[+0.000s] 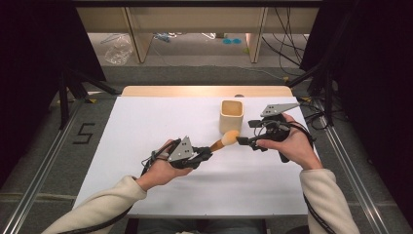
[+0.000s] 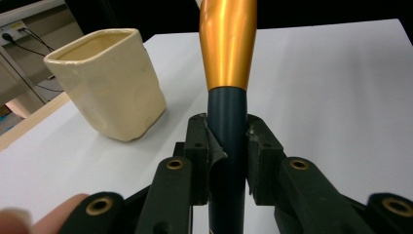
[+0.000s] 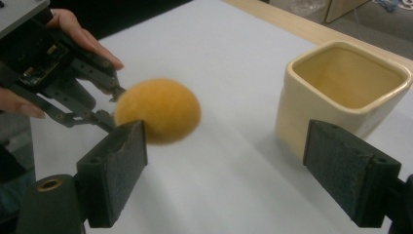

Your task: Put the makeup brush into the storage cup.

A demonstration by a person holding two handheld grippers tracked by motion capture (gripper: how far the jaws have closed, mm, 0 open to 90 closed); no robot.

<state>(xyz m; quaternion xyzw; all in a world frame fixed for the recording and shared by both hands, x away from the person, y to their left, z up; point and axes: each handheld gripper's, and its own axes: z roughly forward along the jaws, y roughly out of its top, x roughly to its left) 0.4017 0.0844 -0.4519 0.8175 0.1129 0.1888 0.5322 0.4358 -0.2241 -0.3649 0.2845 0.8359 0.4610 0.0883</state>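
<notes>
The left gripper (image 1: 207, 152) pinches a makeup brush (image 1: 224, 140) by its dark handle, holding it above the white worktop (image 1: 146, 126), the orange bristle head angled toward the cream cup (image 1: 231, 116). The right gripper (image 1: 242, 141) sits just beside the bristles, its fingers (image 3: 114, 170) spread wide and empty. In the left gripper view the bristle head is cut off; the handle's lower end is hidden between the fingers.

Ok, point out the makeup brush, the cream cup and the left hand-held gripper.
makeup brush (image 1: 230, 138), high view, on its orange bristle head.
cream cup (image 1: 231, 117), high view, on its front wall.
left hand-held gripper (image 2: 229, 141), left gripper view, between its fingertips, shut on the brush handle.
</notes>
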